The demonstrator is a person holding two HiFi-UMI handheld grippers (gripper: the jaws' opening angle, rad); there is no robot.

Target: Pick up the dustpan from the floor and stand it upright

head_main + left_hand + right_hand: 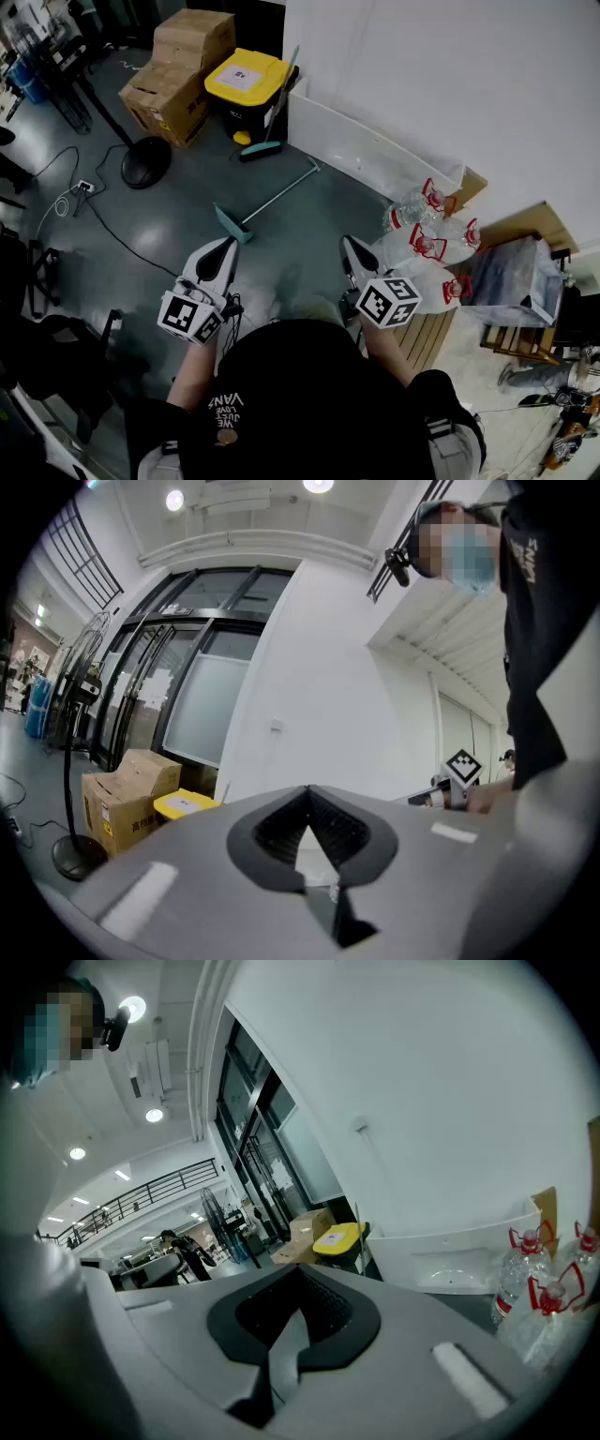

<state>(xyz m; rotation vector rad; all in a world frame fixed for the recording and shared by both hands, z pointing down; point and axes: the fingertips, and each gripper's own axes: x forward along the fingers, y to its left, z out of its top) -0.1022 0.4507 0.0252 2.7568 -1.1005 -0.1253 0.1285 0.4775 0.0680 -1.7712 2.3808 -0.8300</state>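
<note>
Teal dustpan [232, 224] lies flat on the grey floor [187, 211], well out in the open. Its long pale handle runs away toward the edge of the floor at the foot of the white wall [441, 84]. Near the far edge of the floor stands a black bin with a yellow lid [247, 75]. A broom [258, 149] leans against it and cardboard boxes [178, 75] are stacked beside it. Clear water bottles [427, 239] are bunched at the right edge of the floor.

Both tools are held up over the floor, on the person's side of the dustpan and apart from it. The left tongs [228, 245] have their jaws together with nothing between them. The right tongs [348, 243] are likewise closed and empty, with the tip tilted slightly downward.
</note>
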